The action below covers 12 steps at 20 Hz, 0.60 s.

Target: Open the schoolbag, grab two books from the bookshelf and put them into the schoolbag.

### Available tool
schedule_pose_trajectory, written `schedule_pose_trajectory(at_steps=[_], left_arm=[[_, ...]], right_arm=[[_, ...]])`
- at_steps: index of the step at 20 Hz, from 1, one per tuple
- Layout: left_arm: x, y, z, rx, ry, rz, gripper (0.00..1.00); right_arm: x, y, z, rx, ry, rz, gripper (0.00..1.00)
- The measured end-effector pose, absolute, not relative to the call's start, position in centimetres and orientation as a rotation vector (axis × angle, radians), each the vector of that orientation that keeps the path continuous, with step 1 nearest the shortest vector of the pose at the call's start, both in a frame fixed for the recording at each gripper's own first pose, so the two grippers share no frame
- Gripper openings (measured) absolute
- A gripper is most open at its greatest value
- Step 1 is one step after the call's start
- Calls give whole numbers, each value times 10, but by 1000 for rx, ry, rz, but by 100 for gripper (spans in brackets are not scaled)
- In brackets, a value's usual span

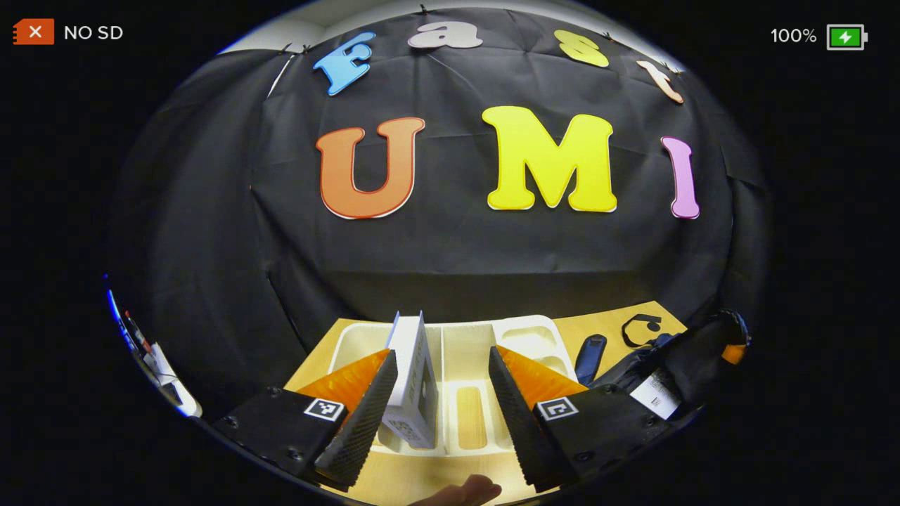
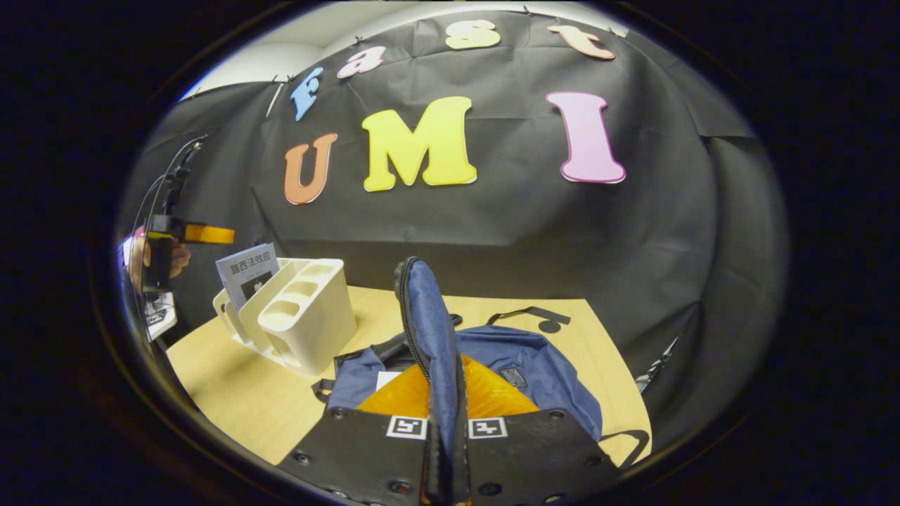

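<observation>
My left hand-held gripper (image 1: 439, 407), spread, is straddling a thin, stiff book (image 1: 415, 379); I'm judging its upper spine best.

My right hand-held gripper (image 2: 443, 457) is pinching the soft schoolbag flap (image 2: 430, 330).

A wooden table (image 2: 232, 393) stands before the black cloth wall (image 2: 492, 225), pale tabletop mostly bare

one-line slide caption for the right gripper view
Right tongs pinch the schoolbag flap upright; a book stands in the bookshelf behind.

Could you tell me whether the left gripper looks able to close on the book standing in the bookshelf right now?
Probably yes: the left gripper is open with the book upright between its fingers, beside one of them, nothing in between.
</observation>
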<state>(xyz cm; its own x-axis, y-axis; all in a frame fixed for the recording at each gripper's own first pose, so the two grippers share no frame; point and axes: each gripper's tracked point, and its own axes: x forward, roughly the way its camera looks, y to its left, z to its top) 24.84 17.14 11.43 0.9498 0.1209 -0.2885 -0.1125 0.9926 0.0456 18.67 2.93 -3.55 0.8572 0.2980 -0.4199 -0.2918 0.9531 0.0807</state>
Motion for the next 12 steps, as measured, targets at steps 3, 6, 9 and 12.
schedule_pose_trajectory(at_steps=[3,6,9,12], left_arm=[[272,190,114,31,366,142,83],[294,207,96,-5,491,162,80],[307,219,71,-13,632,156,81],[316,233,43,42,750,175,80]], right_arm=[[185,27,-40,27,454,313,7],[181,23,-40,43,462,319,7],[177,20,-40,61,467,323,3],[174,22,-44,62,471,328,6]])
